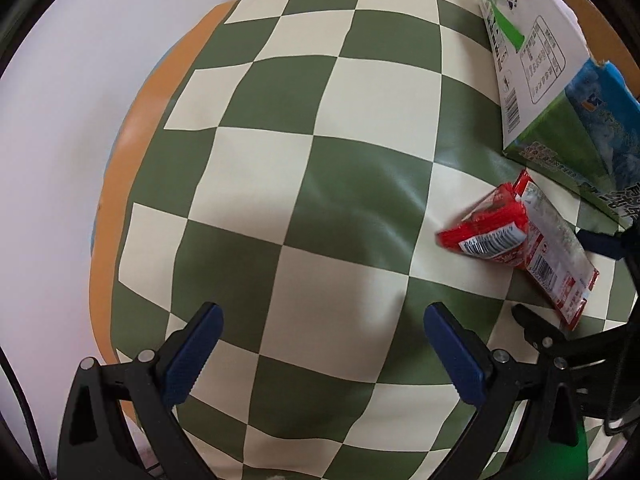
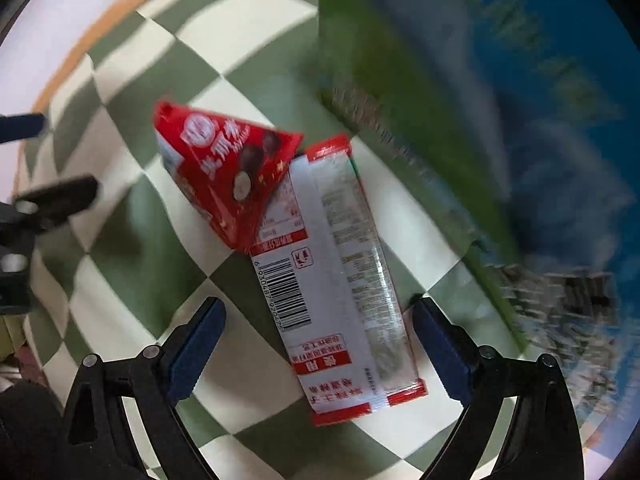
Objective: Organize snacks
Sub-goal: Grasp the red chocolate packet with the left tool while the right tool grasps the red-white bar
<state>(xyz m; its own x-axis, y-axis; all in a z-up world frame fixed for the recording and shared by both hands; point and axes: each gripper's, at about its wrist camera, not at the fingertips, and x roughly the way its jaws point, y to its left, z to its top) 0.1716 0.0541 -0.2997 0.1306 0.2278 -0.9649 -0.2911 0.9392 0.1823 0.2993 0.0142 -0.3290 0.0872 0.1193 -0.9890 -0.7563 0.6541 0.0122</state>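
Note:
A flat white and red snack packet (image 2: pixel 344 300) lies barcode-up on the green and cream checkered cloth (image 2: pixel 132 216). My right gripper (image 2: pixel 320 308) hangs over it, open, one finger on each side of the packet, and the pads do not press on it. A red triangular snack bag (image 2: pixel 224 176) rests on the packet's far end. In the left wrist view both snacks, the red bag (image 1: pixel 492 228) and the flat packet (image 1: pixel 560 268), lie at the right. My left gripper (image 1: pixel 324 312) is open over bare cloth with nothing between its fingers.
A large green, blue and white carton (image 1: pixel 552 80) stands just beyond the snacks, blurred in the right wrist view (image 2: pixel 500 120). The cloth covers an orange-edged tabletop (image 1: pixel 120 184). One of the left gripper's fingers (image 2: pixel 60 196) shows at the left edge, close to the red bag.

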